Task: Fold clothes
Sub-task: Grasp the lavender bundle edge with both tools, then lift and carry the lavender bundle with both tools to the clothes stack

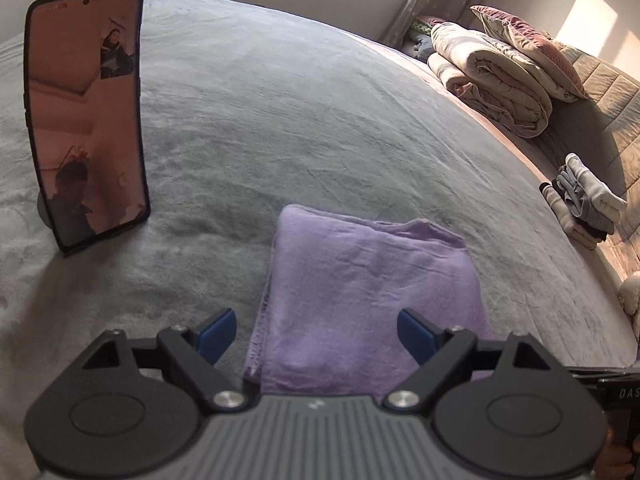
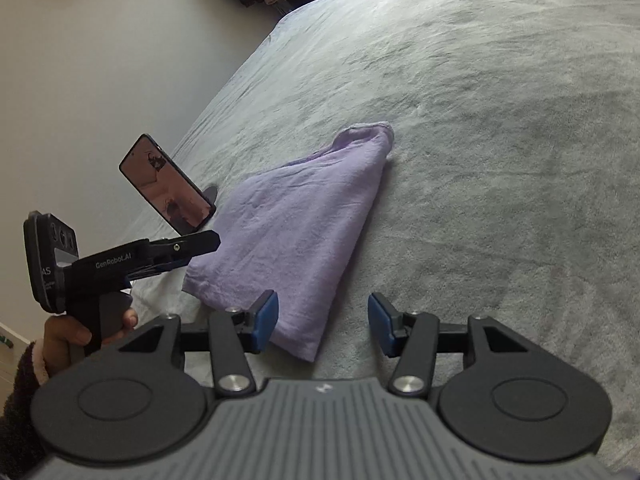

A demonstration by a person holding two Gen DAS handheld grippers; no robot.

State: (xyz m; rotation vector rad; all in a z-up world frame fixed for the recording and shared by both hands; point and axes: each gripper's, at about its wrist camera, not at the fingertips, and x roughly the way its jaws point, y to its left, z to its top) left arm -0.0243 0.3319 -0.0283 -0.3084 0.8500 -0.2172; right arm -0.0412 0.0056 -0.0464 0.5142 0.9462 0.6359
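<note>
A folded lilac cloth (image 1: 368, 280) lies flat on the grey bedspread (image 1: 280, 120). My left gripper (image 1: 316, 338) hovers over its near edge, open, with its blue pads apart and nothing between them. In the right wrist view the same lilac cloth (image 2: 296, 232) spreads out ahead, narrowing toward the far end. My right gripper (image 2: 322, 322) is open just above the cloth's near corner, empty. The left gripper (image 2: 200, 246) shows there from the side, held by a hand (image 2: 72, 334) at the cloth's left edge.
A phone (image 1: 86, 116) stands propped on a stand at the left of the bed, also seen as the phone (image 2: 166, 184) beside the cloth. Rolled quilts and a pillow (image 1: 504, 72) lie at the far right. A stack of folded clothes (image 1: 580, 204) sits on the right.
</note>
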